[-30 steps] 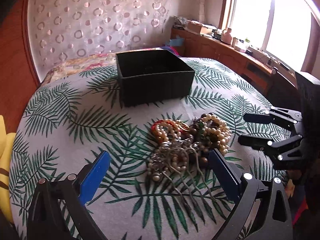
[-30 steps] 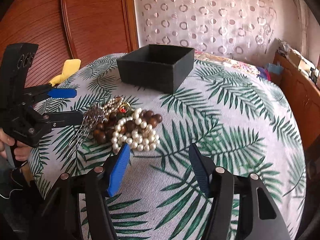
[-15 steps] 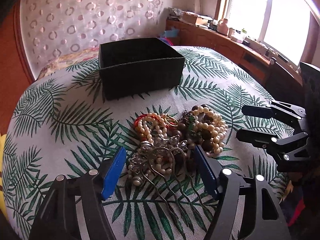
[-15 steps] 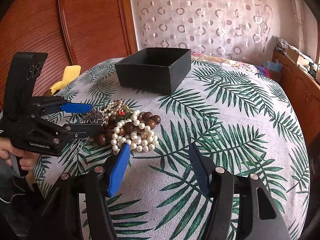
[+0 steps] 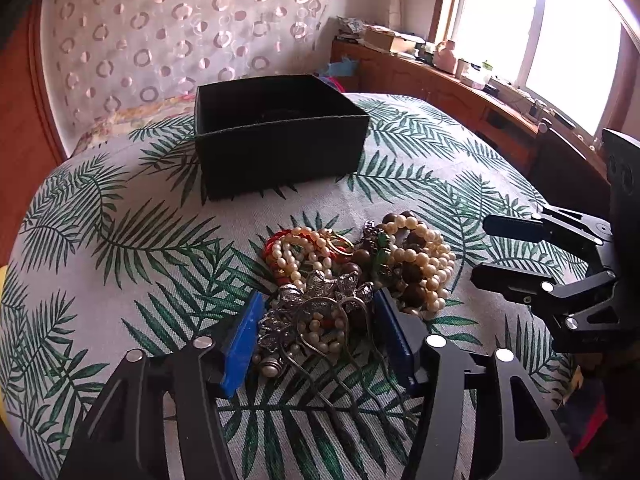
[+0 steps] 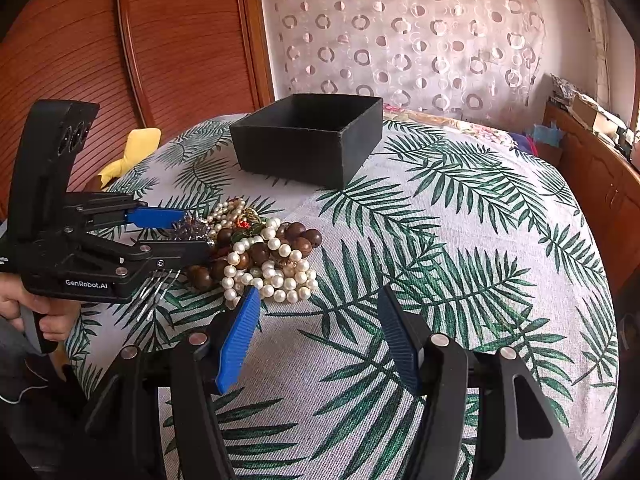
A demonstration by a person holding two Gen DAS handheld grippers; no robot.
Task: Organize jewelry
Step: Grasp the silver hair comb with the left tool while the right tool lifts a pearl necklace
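Observation:
A heap of jewelry (image 5: 400, 252) lies on the palm-leaf tablecloth (image 5: 120, 240): pearl strands (image 6: 276, 276), brown wooden beads, red and gold pieces, and a silver comb ornament (image 5: 320, 304) at its near edge. My left gripper (image 5: 317, 294) reaches down over that silver ornament; its jaws are closing, with the ornament between the blue pads and the pads just at its sides. In the right wrist view the left gripper (image 6: 192, 232) straddles the heap's left end. My right gripper (image 6: 319, 291) stands open above bare cloth beside the pearls. An open black box (image 5: 280, 152) sits behind the heap.
A person's hand (image 6: 52, 320) holds the left gripper's handle at the table's left edge. A yellow object (image 6: 132, 152) lies off the far left rim. A wooden sideboard (image 5: 440, 84) with clutter runs under the window on the right. Red wood panelling (image 6: 160, 40) stands behind.
The left gripper's jaws narrowed from wide apart to close around the silver ornament, and it moved in toward the heap. The right gripper kept still.

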